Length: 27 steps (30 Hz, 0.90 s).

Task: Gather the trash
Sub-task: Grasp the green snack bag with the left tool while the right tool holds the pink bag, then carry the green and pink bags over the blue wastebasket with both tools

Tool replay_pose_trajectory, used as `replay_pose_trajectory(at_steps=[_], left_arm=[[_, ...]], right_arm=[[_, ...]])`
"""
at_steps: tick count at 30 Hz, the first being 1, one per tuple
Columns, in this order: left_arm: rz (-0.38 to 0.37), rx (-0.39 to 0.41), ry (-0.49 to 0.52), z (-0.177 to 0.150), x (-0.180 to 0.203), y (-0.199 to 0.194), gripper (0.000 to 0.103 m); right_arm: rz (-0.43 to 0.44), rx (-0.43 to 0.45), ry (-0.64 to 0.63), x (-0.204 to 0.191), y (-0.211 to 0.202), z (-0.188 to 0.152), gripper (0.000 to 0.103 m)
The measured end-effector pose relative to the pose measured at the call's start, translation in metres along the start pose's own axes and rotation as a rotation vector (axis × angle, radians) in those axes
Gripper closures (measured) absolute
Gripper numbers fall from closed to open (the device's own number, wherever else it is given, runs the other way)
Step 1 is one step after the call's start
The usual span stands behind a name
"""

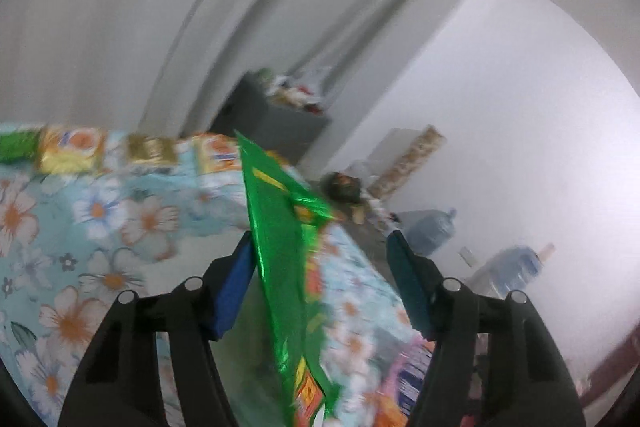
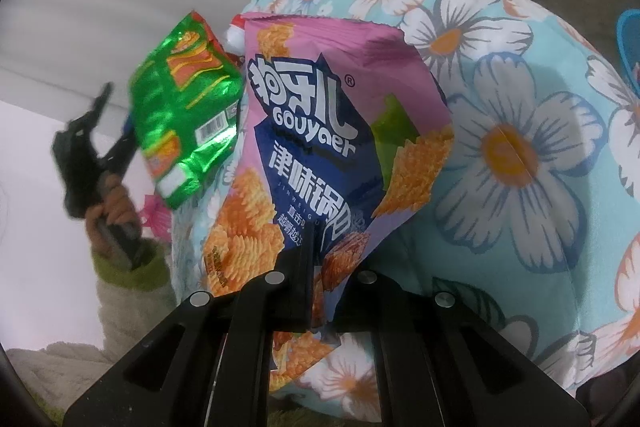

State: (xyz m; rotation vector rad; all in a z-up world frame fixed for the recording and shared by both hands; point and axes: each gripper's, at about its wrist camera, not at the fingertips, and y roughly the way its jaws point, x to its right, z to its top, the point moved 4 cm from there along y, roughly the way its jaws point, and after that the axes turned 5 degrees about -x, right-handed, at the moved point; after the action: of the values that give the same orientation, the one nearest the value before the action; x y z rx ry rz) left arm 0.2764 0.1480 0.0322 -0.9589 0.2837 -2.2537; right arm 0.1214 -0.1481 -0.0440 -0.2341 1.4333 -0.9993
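Note:
A shiny green snack wrapper (image 1: 276, 227) stands on edge between the fingers of my left gripper (image 1: 320, 239). It lies against the left blue pad (image 1: 236, 287), while the right pad (image 1: 408, 287) stands well clear of it, so the jaws are open. In the right wrist view the same green wrapper (image 2: 184, 107) hangs at the left gripper (image 2: 100, 147), which a hand (image 2: 116, 203) holds. My right gripper (image 2: 320, 259) is shut on the lower part of a pink and blue snack bag (image 2: 320, 115), held upright against the floral cloth (image 2: 520, 107).
The floral cloth (image 1: 100, 227) covers a surface with more wrappers, orange (image 1: 72, 151) and gold (image 1: 152, 149), along its far edge. A grey bin (image 1: 280, 115) piled with rubbish stands behind. Large water bottles (image 1: 432, 231) and clutter sit on the floor by the white wall.

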Motion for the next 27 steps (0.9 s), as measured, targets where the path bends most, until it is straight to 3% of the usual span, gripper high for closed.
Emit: replay_pose_trajectory(at_steps=[4,9,14,20,27], left_arm=[[-0.03,-0.035,0.12,-0.02,0.046,0.001,0.039],[0.187,-0.177,0.244,-0.063,0.071,0.035,0.045],[0.218,-0.251,0.134,-0.083,0.06,0.063,0.064],[0.255,-0.223,0.142,-0.082,0.062,0.068,0.08],[0.283,-0.212,0.164,-0.081,0.064,0.067,0.099]], right_arm=[[-0.003,0.004,-0.002,-0.001,0.0,-0.001,0.1],[-0.005,0.01,-0.001,-0.001,0.0,-0.003,0.1],[0.034,0.014,0.03,0.005,-0.001,-0.004,0.1],[0.134,0.026,0.107,0.019,-0.001,-0.005,0.1],[0.134,0.049,0.098,0.017,-0.002,-0.01,0.1]])
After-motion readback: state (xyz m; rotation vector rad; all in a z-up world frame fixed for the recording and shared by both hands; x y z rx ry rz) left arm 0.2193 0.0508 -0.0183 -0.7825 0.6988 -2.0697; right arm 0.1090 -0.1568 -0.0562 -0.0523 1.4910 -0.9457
